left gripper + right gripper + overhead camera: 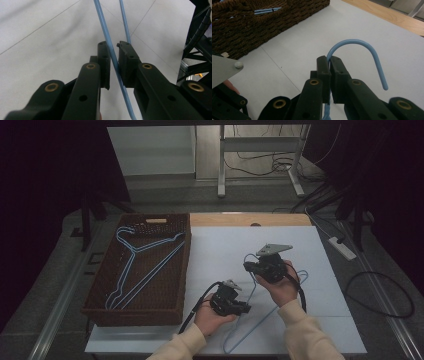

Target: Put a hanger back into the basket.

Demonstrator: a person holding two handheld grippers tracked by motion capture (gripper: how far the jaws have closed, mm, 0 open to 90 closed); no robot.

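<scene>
- Right tongs clamp the blue wire hanger by its neck, just below the hook, lifting that end.
- Left tongs pinch one hanger arm, steadying it, likely for the wicker basket.

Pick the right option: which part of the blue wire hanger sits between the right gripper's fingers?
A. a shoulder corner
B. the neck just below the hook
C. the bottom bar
B: in the right gripper view the right gripper clamps the blue wire hanger just below its curved hook.
</scene>
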